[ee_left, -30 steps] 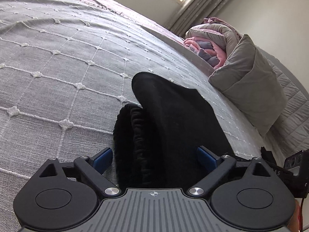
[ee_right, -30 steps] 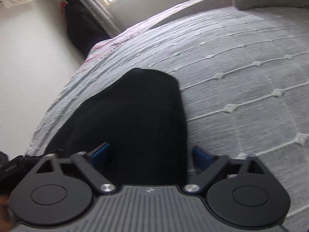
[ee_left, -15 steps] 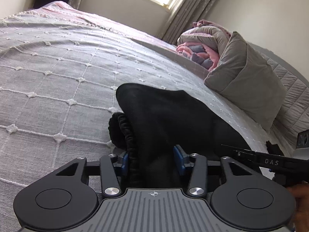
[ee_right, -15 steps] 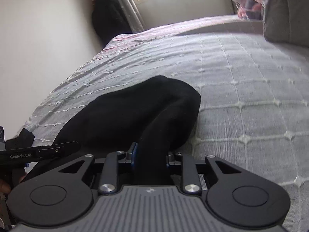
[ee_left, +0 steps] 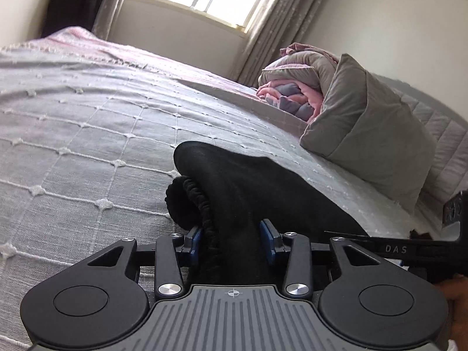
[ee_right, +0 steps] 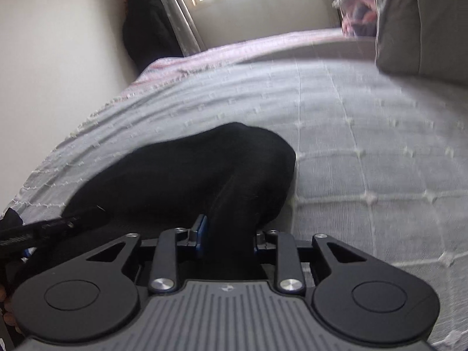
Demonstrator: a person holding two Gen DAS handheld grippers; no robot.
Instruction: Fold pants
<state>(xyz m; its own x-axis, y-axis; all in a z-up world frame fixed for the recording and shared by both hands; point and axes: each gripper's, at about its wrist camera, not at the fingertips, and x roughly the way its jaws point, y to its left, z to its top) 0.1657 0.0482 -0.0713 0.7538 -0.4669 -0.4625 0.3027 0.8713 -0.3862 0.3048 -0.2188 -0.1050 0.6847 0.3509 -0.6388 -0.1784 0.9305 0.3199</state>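
On the bed (ee_left: 87, 134), left wrist view: left hand-held gripper (ee_left: 232, 241) clamped on the black pants (ee_left: 248, 193) at the gathered waistband (ee_left: 201, 204), which bunches just left of the grip. Open bedspread runs left and ahead to the bed's far edge; grey pillow (ee_left: 365, 140) and rolled blanket (ee_left: 295, 87) sit well apart near the head edge. Pants' near end hidden under the gripper body.

Right wrist view: right hand-held gripper (ee_right: 229, 234) clamped on a raised fold of the pants (ee_right: 187, 172). Clear bedspread to the right; bed's left edge is close. Frame is motion-blurred, pants' left end is cut off.
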